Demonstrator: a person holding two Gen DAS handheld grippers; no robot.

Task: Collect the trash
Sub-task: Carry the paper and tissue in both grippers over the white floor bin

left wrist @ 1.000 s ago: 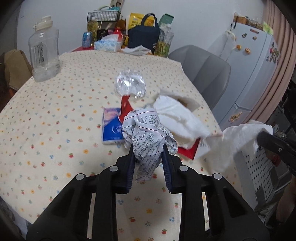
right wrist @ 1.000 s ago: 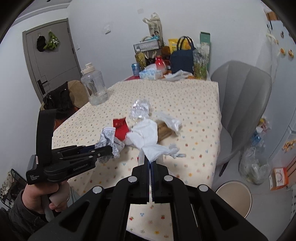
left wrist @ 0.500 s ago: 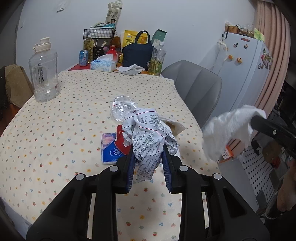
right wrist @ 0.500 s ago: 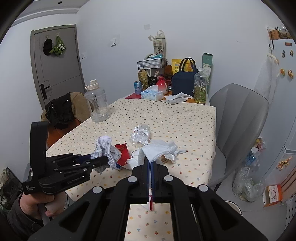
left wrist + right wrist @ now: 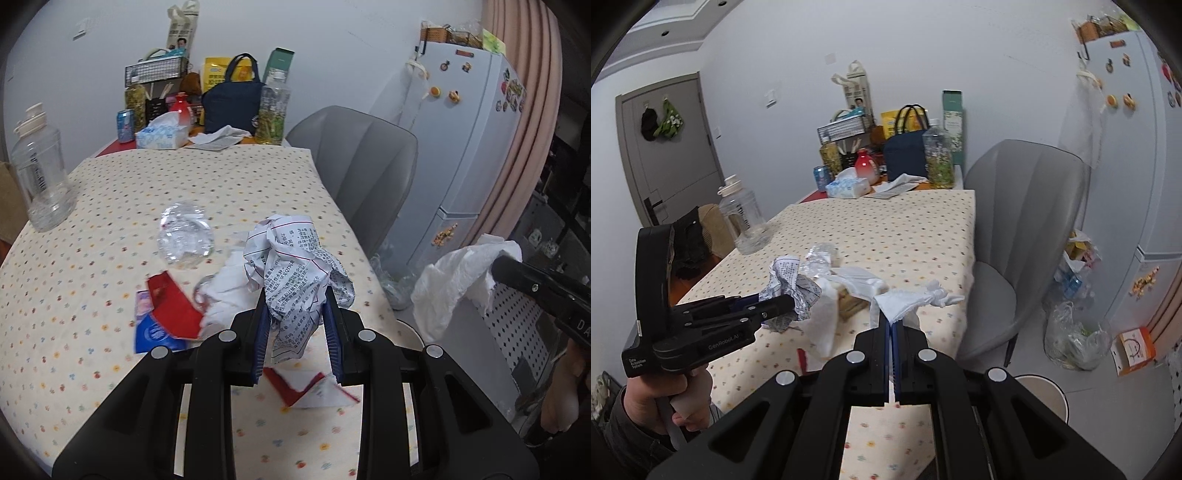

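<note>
My left gripper point(image 5: 295, 314) is shut on a crumpled printed paper point(image 5: 295, 266), held above the near edge of the table point(image 5: 110, 192); the right wrist view shows that gripper point(image 5: 779, 306) with the paper point(image 5: 790, 284) at left. My right gripper point(image 5: 891, 325) is shut on a white tissue point(image 5: 912, 299), which hangs past the table's right edge point(image 5: 458, 284). On the cloth lie a crushed clear plastic bottle point(image 5: 184, 236), a red wrapper point(image 5: 173, 310), a blue tissue pack point(image 5: 155, 332), white tissue point(image 5: 225, 291) and a torn red-and-white paper point(image 5: 314, 391).
A big clear water jug point(image 5: 40, 173) stands at the left. Bags, jars and a tissue box point(image 5: 162, 133) crowd the far end. A grey chair point(image 5: 1023, 229) sits on the right, a white bin point(image 5: 1041, 391) on the floor below it, and a fridge point(image 5: 469, 140) beyond.
Both grippers have drawn back toward the table's near right edge and lifted a little, carrying the printed paper and the white tissue clear of the trash pile.
</note>
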